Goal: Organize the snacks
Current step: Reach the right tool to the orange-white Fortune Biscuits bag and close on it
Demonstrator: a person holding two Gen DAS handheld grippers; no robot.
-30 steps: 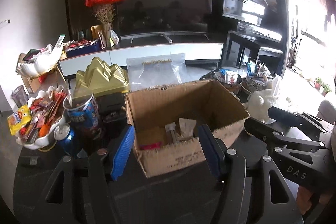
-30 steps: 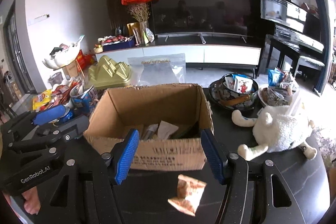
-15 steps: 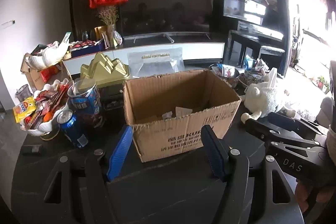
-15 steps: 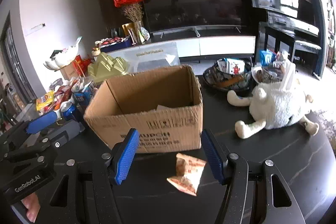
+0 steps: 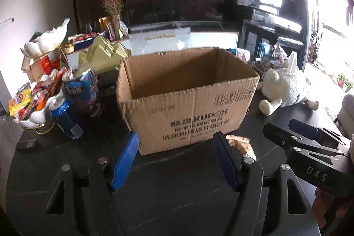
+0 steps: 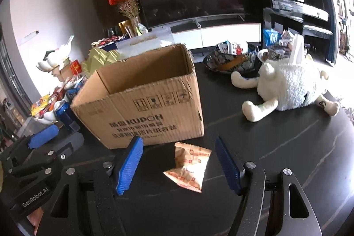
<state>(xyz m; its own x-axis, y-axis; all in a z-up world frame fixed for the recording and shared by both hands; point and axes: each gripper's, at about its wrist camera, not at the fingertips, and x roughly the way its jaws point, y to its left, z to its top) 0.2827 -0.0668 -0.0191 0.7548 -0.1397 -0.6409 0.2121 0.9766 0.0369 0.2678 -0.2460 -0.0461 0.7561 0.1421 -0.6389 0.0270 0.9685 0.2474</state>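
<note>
Here, right gripper open and widening around snack packet, untouched; left gripper open, empty, facing cardboard box

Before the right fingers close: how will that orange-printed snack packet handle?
The orange-printed snack packet looks puffed and crinkly, so probably light and crushable. It lies flat on the glossy dark table, so it may skid when nudged. Its film could slip between the fingers.

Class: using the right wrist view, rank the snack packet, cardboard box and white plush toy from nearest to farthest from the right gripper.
1. Snack packet: between the open right gripper fingers, on the table.
2. Cardboard box: just behind the packet.
3. White plush toy: far right, beyond.
</note>
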